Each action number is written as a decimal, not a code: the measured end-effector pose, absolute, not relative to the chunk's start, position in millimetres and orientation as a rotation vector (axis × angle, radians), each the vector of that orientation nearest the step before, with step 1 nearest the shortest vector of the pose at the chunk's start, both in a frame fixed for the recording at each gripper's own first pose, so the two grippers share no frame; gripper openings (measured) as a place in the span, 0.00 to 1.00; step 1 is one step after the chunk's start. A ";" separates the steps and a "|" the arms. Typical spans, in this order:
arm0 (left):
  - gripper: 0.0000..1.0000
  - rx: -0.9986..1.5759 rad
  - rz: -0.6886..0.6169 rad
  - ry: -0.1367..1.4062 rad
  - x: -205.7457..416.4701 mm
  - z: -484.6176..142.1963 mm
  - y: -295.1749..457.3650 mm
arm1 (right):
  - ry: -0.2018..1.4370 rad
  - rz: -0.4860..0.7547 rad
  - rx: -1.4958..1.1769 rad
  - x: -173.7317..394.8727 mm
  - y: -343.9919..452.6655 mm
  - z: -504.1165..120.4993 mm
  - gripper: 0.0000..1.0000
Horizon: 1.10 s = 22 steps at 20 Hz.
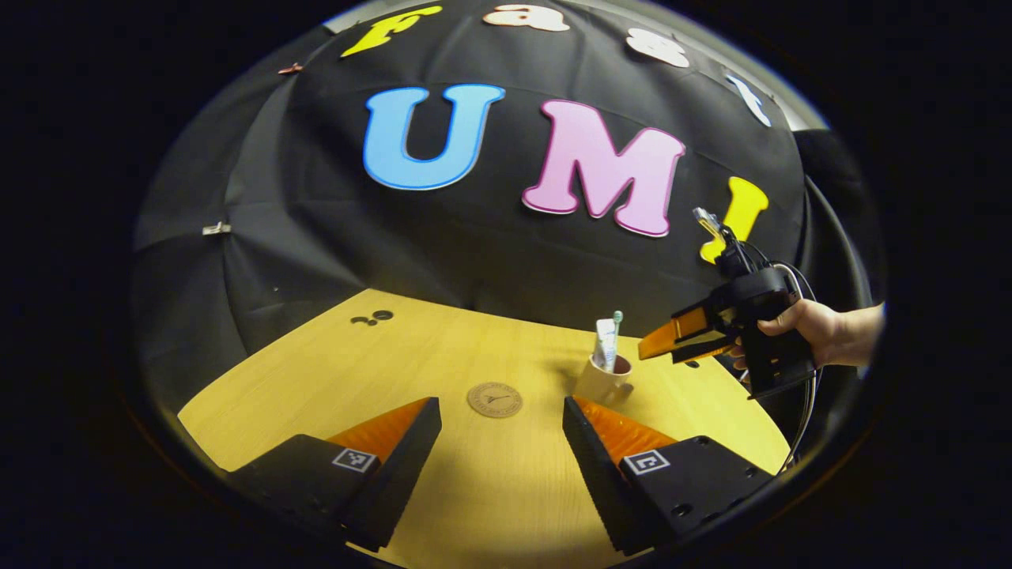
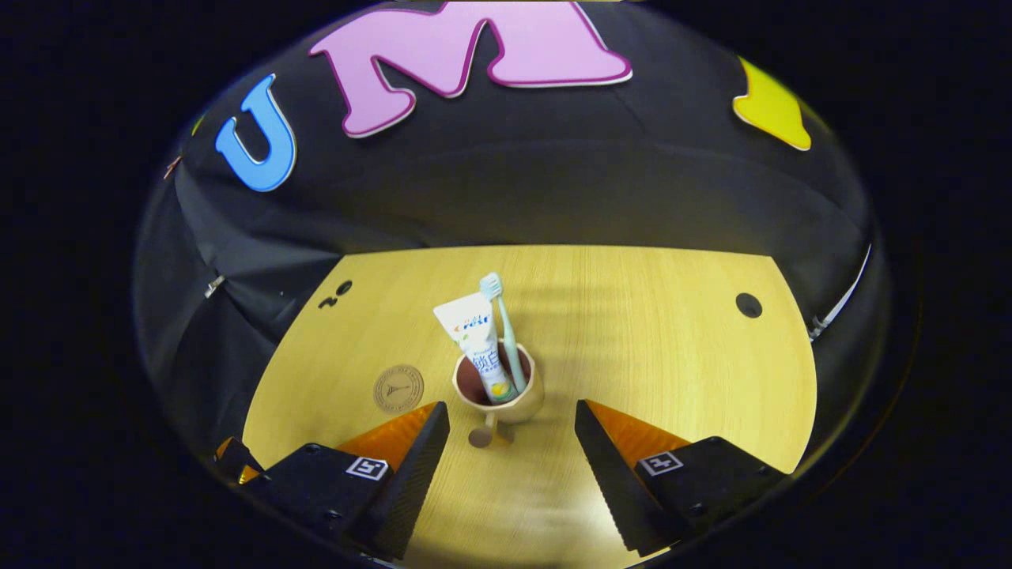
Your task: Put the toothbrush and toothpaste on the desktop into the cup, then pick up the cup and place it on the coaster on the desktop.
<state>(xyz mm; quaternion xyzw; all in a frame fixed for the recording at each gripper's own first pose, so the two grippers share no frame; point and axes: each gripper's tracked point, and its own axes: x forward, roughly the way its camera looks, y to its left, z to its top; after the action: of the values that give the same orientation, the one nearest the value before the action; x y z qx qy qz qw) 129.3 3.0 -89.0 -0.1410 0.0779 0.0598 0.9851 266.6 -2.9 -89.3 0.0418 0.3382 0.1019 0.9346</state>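
Note:
A beige cup stands upright on the wooden desktop; a white toothpaste tube and a pale green toothbrush stick up out of it. A round brown coaster lies flat just left of the cup. My right gripper is open, its fingers wide apart, with the cup a little ahead of the gap. In the left gripper view the cup stands right of the coaster, and my left gripper is open just short of the coaster. A hand holds the right gripper above the cup's right side.
The desktop has small dark holes at its far left and one hole at the far right. The black cloth wall closes off the back. A cable hangs from the far gripper near the table's right edge.

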 end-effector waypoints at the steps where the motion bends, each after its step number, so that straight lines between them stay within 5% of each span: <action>1: 0.98 -0.310 0.135 0.164 123.0 -95.0 11.7 | 0.720 0.208 0.076 268.6 -0.4 -94.8 0.98; 12: 0.98 -0.424 0.270 0.275 50.3 -154.3 78.2 | 1.067 0.199 0.037 287.2 21.6 -159.5 0.98; 22: 0.98 -0.378 0.235 0.327 68.9 -161.8 77.0 | 1.228 0.168 -0.037 299.4 33.3 -203.1 0.96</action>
<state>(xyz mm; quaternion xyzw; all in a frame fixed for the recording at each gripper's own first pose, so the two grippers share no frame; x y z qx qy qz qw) 68.9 77.0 -161.8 -0.1864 0.1613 0.1162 0.9622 299.4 33.3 -203.1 -0.0171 0.5752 0.0787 0.8140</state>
